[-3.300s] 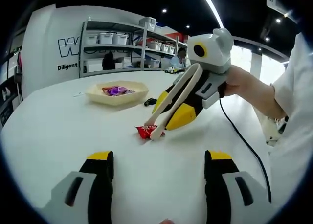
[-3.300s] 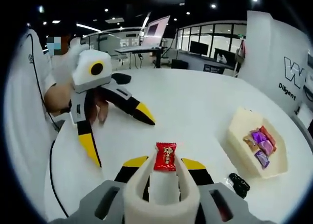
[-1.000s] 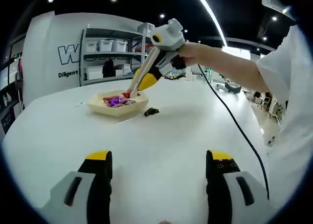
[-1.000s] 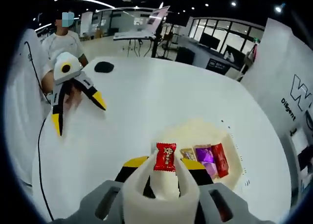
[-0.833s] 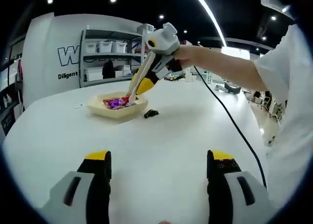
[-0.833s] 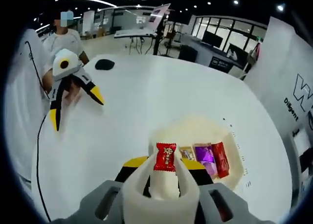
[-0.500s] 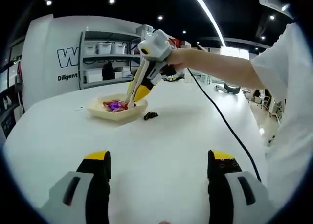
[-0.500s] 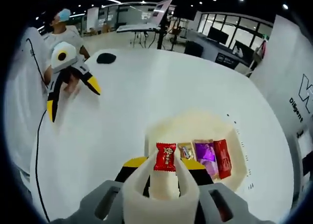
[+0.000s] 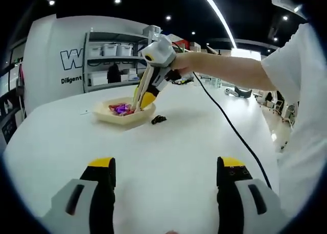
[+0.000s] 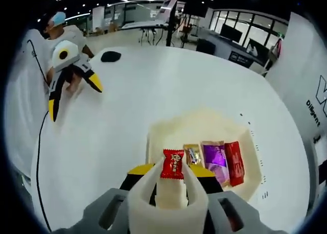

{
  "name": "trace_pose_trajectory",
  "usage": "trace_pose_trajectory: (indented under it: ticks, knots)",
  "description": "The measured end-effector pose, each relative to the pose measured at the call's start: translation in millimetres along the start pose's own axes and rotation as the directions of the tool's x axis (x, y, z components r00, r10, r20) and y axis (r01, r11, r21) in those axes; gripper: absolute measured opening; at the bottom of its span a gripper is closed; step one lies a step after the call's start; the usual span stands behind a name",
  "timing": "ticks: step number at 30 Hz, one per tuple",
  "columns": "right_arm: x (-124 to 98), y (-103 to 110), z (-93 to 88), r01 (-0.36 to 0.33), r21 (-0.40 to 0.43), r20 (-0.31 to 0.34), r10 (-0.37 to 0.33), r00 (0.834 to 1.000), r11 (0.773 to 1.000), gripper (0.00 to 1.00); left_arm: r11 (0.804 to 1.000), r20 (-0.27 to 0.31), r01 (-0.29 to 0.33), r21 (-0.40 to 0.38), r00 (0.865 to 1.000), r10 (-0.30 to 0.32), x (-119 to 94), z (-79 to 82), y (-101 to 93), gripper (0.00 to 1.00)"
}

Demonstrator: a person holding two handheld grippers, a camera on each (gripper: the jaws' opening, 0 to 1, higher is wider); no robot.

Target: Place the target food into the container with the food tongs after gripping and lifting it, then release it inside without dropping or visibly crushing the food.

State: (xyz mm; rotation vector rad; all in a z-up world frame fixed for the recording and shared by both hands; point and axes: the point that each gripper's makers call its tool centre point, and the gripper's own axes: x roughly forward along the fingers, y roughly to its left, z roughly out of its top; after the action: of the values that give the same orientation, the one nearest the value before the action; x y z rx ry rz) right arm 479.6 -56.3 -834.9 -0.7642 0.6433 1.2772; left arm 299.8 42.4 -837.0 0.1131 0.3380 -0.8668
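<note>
Directly above the tray's (image 10: 153, 142) near rim, the tongs (image 10: 171, 193), squeezed by the right gripper (image 10: 168, 206), pinch the red candy (image 10: 173, 164) upright; the left gripper's (image 9: 163, 193) jaws stand wide.

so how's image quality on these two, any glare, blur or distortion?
Left gripper view: strong fisheye bending, ceiling strip light blown out, tray sharp. Right gripper view: red candy and tongs crisp, white table bright but unclipped, edges curved and softer.
</note>
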Motion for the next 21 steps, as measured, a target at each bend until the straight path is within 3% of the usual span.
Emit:
trace_pose_trajectory:
  ticks: [12, 21]
  knots:
    - [7.0, 0.0, -2.6, -0.017, -0.01, -0.015, 0.017, 1.0, 1.0, 0.16, 1.0, -0.004, 0.0, 0.0, 1.0, 0.0, 0.1, -0.5, 2.1, 0.79]
    - [-2.4, -0.9, 2.8, 0.002, -0.002, 0.008, -0.002, 1.0, 1.0, 0.17, 1.0, -0.006, 0.006, 0.004, 1.0, -0.006, 2.0, 0.8, 0.6, 0.79]
